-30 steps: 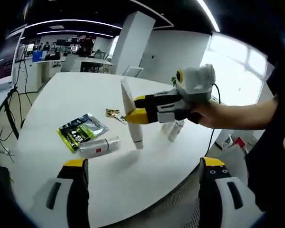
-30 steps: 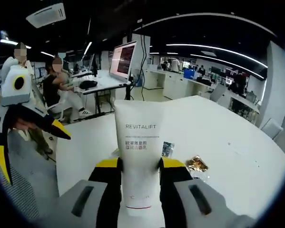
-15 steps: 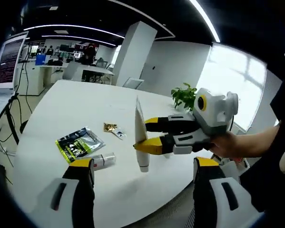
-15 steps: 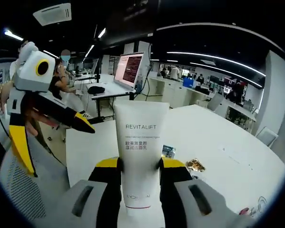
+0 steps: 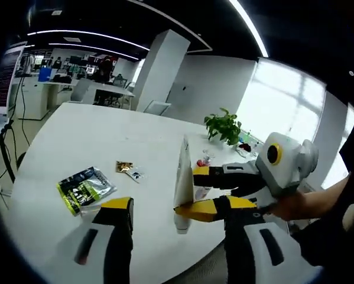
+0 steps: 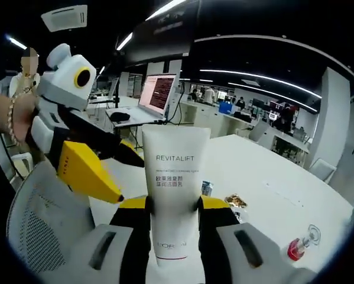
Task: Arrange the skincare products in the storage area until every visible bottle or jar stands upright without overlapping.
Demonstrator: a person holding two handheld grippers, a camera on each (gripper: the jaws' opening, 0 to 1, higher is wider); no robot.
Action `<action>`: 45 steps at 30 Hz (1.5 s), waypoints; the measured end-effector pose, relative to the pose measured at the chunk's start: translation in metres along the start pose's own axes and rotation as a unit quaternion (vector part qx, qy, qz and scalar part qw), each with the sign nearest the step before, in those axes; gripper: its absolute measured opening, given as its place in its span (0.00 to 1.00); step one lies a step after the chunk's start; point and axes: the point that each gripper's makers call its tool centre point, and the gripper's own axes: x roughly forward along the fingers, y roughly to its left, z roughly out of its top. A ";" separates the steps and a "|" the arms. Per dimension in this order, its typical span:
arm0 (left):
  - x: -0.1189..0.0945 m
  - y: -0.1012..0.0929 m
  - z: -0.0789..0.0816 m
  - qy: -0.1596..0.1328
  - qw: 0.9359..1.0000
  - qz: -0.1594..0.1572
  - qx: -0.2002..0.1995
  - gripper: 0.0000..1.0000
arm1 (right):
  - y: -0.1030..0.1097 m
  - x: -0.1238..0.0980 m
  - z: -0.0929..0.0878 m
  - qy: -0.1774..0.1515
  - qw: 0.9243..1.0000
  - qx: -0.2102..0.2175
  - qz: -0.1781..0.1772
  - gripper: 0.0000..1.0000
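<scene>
While right gripper (image 6: 174, 213) pinching white tube (image 6: 175, 183), white table (image 5: 76, 136) in open office; left gripper (image 5: 177, 228) spread.

Both views face each other closely, sharing the white tube (image 6: 175, 195).

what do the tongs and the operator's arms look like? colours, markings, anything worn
Both tongs share one build: light grey bodies, black jaws with yellow tips, a dark slot in each jaw arm. The right tongs and left tongs each carry a white housing with a yellow ring. A beaded bracelet circles the left wrist; a dark sleeve covers the right arm.
</scene>
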 end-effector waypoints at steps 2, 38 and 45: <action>0.005 -0.007 0.003 -0.002 1.000 -0.006 0.000 0.51 | 0.001 -0.004 -0.001 -0.001 1.000 0.004 -0.005 0.30; 0.027 -0.050 0.017 0.020 0.995 -0.094 0.005 0.06 | -0.002 -0.045 0.014 -0.010 0.999 -0.022 -0.037 0.33; 0.018 -0.069 0.038 0.032 0.985 -0.153 0.078 0.05 | 0.001 -0.057 0.007 -0.022 0.995 0.059 0.078 0.41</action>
